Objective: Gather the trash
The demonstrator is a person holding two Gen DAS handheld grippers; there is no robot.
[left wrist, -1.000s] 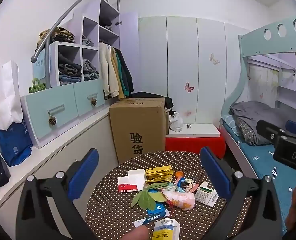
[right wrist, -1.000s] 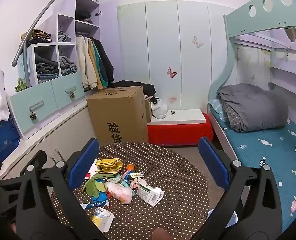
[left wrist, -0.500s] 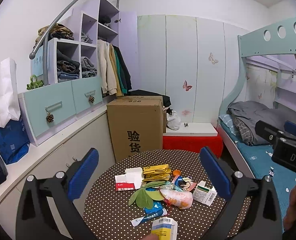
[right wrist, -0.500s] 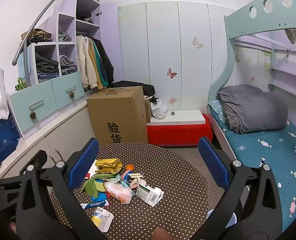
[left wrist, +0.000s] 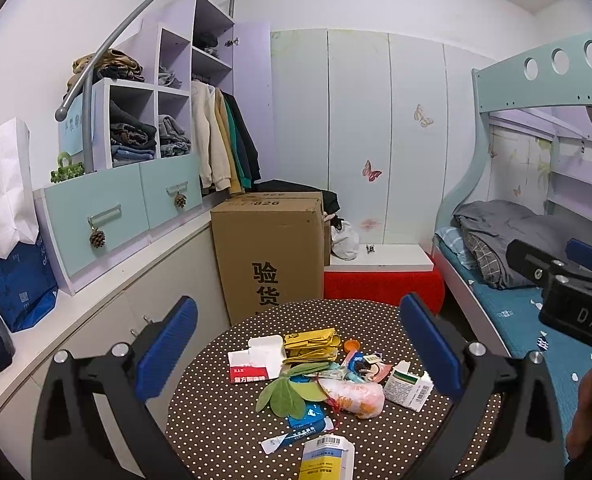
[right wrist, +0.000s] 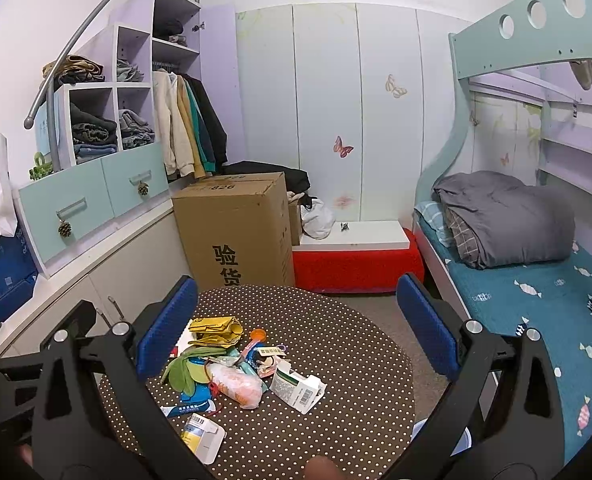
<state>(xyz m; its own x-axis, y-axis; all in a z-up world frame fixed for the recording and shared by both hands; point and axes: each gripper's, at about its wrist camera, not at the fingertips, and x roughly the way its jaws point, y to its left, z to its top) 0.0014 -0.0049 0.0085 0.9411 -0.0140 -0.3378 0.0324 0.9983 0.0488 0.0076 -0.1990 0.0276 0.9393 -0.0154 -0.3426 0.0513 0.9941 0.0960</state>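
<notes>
**Trash pile on round dotted table, both grippers spread above it**

Round table with brown white-dotted cloth [left wrist: 224, 412], set before tall brown cardboard box printed with black characters [left wrist: 270, 256]. Heap of litter at table centre, pieces touching or overlapping:
- crumpled yellow paper packets [left wrist: 311, 342], far side of heap;
- flat white carton with red label [left wrist: 256, 362], left of packets;
- green leaf-shaped wrapper [left wrist: 288, 390], mid-heap;
- pink-and-white crinkled plastic bag [left wrist: 353, 396], just right of leaf wrapper;
- small white-and-green cardboard box [left wrist: 407, 388], right edge of heap, flap open;
- small orange cap [left wrist: 351, 345], beside packets;
- blue-and-white sachet [left wrist: 307, 420], near side;
- white-and-yellow barcoded box [left wrist: 327, 458], nearest table edge, slightly apart.

Left gripper [left wrist: 296, 356]: blue-padded fingers [left wrist: 168, 344] released, spread wide, holding nothing, raised above heap. Right gripper [right wrist: 296, 332]: likewise released, empty, above table, heap toward its left finger. Blue-sheeted bunk bed with grey quilt [right wrist: 503, 216] at right.
</notes>
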